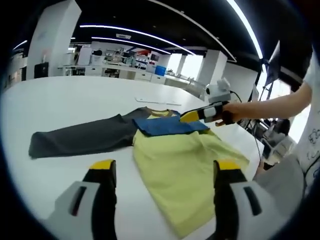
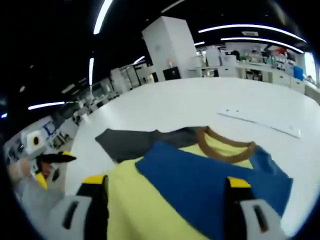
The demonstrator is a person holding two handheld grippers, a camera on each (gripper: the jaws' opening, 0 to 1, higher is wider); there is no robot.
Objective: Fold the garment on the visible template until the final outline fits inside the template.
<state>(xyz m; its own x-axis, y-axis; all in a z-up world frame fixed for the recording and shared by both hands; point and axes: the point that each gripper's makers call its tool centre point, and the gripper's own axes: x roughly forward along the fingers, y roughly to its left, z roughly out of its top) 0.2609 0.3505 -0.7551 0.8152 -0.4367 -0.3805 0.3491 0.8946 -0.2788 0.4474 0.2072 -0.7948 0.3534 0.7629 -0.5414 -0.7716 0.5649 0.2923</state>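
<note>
- Garment (image 1: 175, 160) = long-sleeve tee, lies flat on white counter (image 1: 75, 100). Pale yellow body, blue band across chest/shoulders, dark grey sleeves, brown-ish collar rib.
- Left gripper view: one grey sleeve (image 1: 80, 136) stretched straight out to the side, lying flat, cuff end well away from body. Yellow body has soft wrinkles, hem edge nearest the cam.
- Blue part (image 1: 170, 126) sits atop the yellow, looks folded over w/ a straight lower edge.
- Left claw (image 1: 165, 172) hovers just above hem area, jaws spread wide, nothing btwn them – released.
- Right claw (image 1: 192, 116) seen from left gripper view at far side of tee, by collar/shoulder, held by a person's hand (image 1: 235, 111); tip lies at the blue cloth edge; grip on cloth – can't tell from here.
- Right gripper view: right claw (image 2: 165, 187) over blue panel (image 2: 210, 185), jaws wide apart, no cloth pinched – released. Collar (image 2: 225, 142) just ahead, grey sleeve (image 2: 130, 142) beyond to the left.
- Left claw (image 2: 52, 162) shows at left edge of that view, yellow-tipped, near hem side.
- A thin white strip (image 2: 260, 122) lies on the counter past the collar, apart from the tee.
</note>
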